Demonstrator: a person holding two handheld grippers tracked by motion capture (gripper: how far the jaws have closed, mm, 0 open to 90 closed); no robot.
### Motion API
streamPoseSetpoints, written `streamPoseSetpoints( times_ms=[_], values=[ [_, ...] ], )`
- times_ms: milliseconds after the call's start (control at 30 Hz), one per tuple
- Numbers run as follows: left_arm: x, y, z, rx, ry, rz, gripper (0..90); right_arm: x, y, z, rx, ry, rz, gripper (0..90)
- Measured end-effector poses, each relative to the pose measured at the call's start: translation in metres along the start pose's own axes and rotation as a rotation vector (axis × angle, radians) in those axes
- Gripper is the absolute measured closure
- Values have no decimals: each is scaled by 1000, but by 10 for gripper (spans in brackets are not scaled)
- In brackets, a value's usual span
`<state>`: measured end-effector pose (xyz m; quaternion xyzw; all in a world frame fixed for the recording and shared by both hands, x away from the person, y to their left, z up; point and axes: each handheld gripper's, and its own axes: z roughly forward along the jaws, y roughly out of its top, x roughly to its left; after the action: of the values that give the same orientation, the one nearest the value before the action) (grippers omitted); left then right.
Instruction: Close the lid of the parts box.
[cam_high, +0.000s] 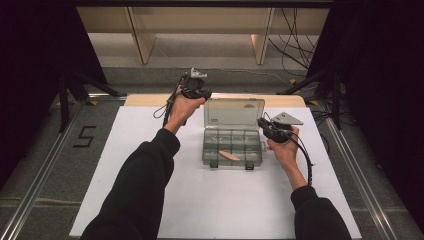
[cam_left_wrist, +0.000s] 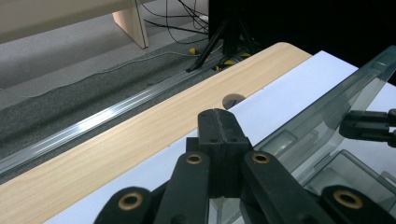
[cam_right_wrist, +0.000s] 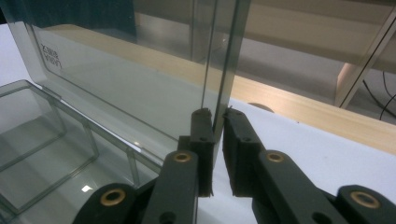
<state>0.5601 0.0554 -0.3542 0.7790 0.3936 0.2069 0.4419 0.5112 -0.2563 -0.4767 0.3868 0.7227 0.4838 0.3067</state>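
**Q:** Fingertips check, what have we got on each side?

**A:** On the right gripper (cam_right_wrist: 215, 116) we've got the pads clamped on the side edge of the open lid (cam_right_wrist: 140, 84), thin clear panel pinched between them. The left gripper (cam_left_wrist: 218, 122) has its jaws pressed fully together with nothing in between, sitting just beside the lid's other end, near the table's (cam_left_wrist: 116, 140) wooden back edge.

**Q:** And where's the box itself?

**A:** The organizer box (cam_high: 233, 146) sits mid-table on the white sheet (cam_high: 140, 150), lid standing up at the back. One tan, flat piece (cam_high: 229, 155) lies in a front compartment; the rest look empty.

**Q:** So how far along are we?

**A:** We'd say the box is open and loaded with that one piece. What's left looks like swinging the lid down and snapping the two front latches (cam_high: 214, 163), both still undone.
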Motion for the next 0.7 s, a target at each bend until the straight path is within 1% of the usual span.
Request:
streamPoseSetpoints(
  times_ms=[33, 67, 100, 167, 200, 233, 300, 333, 367, 400, 433, 467, 500, 533, 567, 600, 633, 667, 700],
  values=[
    [0, -1, 0, 4, -2, 0, 899, 0, 0, 0, 3, -1, 2, 809],
    [0, -1, -1, 16, -5, 7, 899, 1, 1, -3, 30, 7, 20, 788],
    [-1, -2, -1, 26, -18, 6, 900, 1, 0, -3, 15, -2, 15, 766],
    [-2, -4, -2, 27, -28, -1, 900, 2, 2, -9, 31, -3, 21, 731],
    [-4, -6, -3, 28, -36, -5, 899, 3, 5, -13, 37, -6, 11, 710],
    [-4, -7, -4, 35, -51, 0, 899, 3, 7, -15, 0, -14, 12, 675],
    [-6, -10, -5, 53, -50, 14, 899, 4, 11, -22, -16, -20, 19, 621],
    [-7, -11, -5, 51, -51, 8, 899, 6, 13, -25, -29, -22, 21, 602],
    [-7, -13, -6, 54, -57, 4, 899, 7, 16, -29, -33, -30, 7, 572],
    [-8, -14, -7, 54, -59, -3, 899, 8, 19, -34, -10, -24, 5, 554],
    [-8, -16, -9, 68, -59, 8, 899, 10, 21, -37, -10, -28, 2, 530],
    [-9, -17, -9, 63, -64, 4, 899, 13, 23, -41, -13, -33, 8, 501],
    [-9, -17, -11, 65, -66, 9, 899, 13, 25, -45, 0, -30, 5, 485],
    [-10, -18, -13, 62, -68, 4, 899, 15, 26, -47, -1, -25, 27, 466],
    [-11, -18, -14, 56, -71, -1, 899, 15, 28, -50, -4, -29, 30, 452],
    [-12, -20, -16, 60, -72, 3, 899, 16, 30, -53, -1, -31, 43, 444],
    [-13, -21, -17, 64, -73, 9, 899, 16, 32, -57, -12, -31, 49, 438],
    [-14, -23, -18, 66, -78, 11, 899, 16, 33, -61, -24, -32, 43, 432],
    [-15, -24, -18, 66, -79, 14, 899, 17, 34, -64, -38, -22, 50, 425]
  ],
)
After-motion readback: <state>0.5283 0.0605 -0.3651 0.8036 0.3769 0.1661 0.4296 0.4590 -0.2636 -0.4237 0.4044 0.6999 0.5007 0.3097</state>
